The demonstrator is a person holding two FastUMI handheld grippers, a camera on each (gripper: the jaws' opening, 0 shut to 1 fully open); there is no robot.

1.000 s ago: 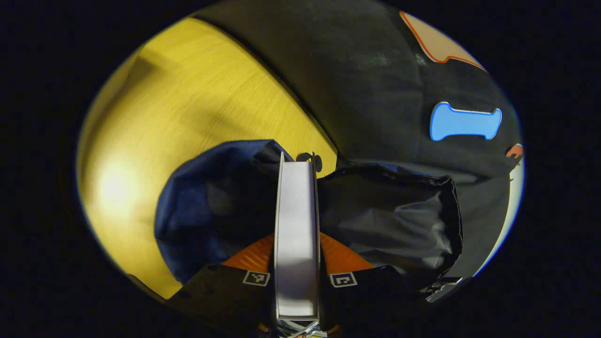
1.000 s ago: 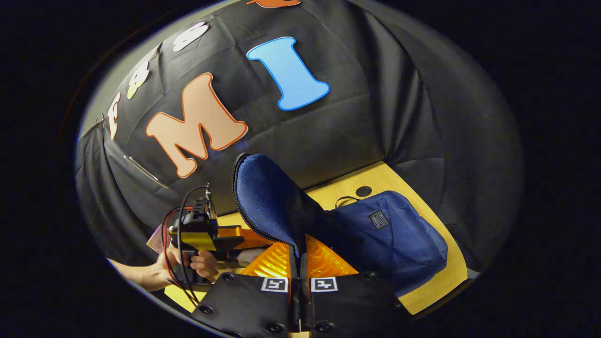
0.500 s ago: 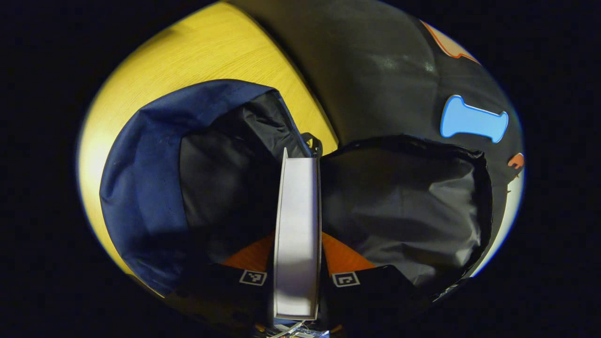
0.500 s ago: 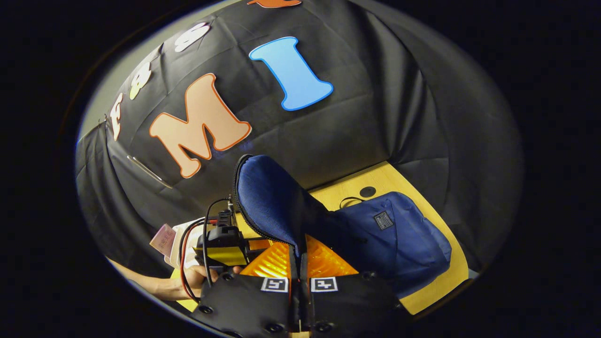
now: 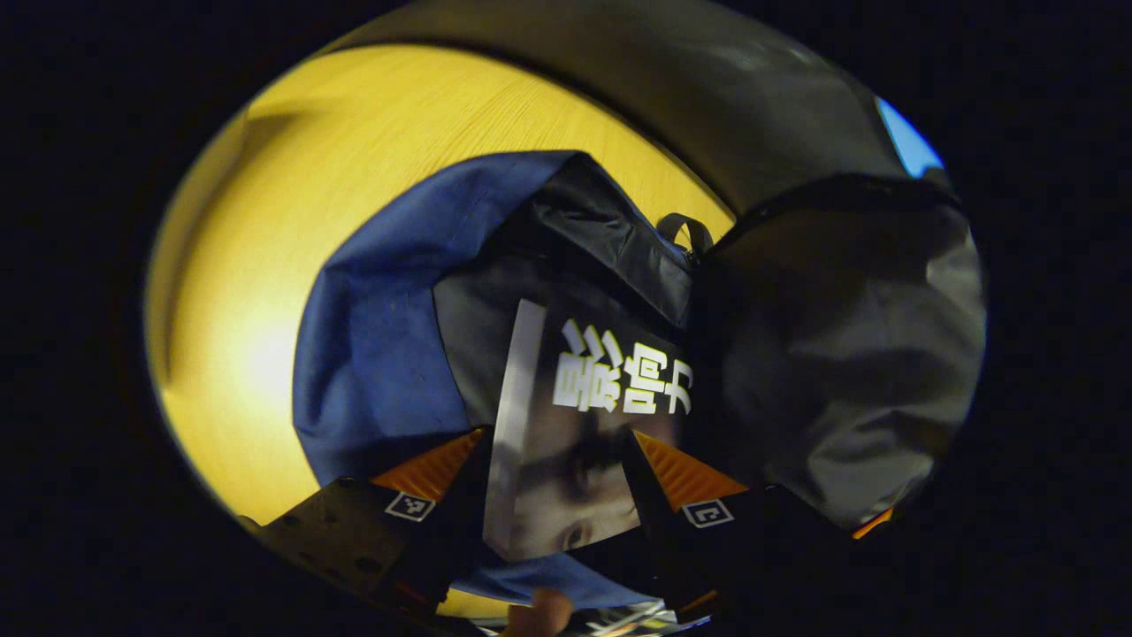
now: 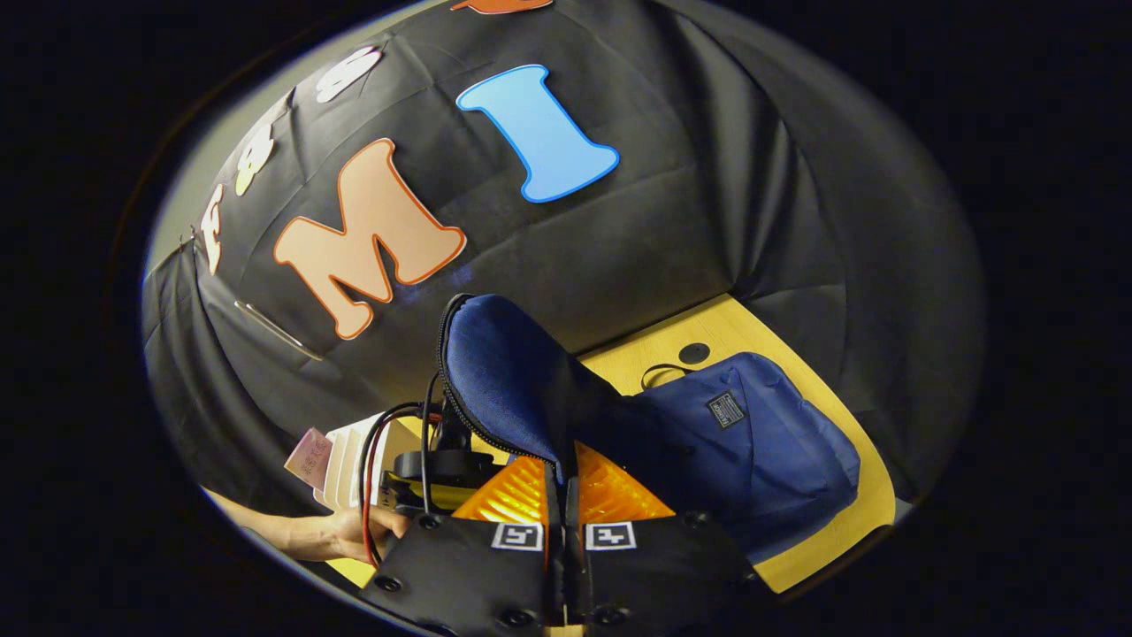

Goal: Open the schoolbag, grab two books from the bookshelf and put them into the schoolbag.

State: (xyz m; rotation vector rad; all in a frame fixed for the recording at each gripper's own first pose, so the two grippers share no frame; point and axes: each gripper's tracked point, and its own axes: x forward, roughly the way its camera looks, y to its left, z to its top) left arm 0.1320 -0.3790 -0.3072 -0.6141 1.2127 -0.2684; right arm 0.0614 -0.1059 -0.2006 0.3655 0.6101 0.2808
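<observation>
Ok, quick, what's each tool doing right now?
Left tool: open, book lying loose in the schoolbag.
Right tool: shut on the schoolbag's flap.

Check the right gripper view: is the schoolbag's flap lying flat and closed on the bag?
No: the right gripper pinches the blue flap and holds it raised above the schoolbag.

A yellow wood-grain bench (image 5: 354, 159) runs up to a black cloth wall (image 6: 707, 195), which hangs in creases and folds behind it. A bright patch of light glares on the bench surface well away from the wall. Near the wall, a small round dark hole (image 6: 694, 352) sits in the bench top.
</observation>
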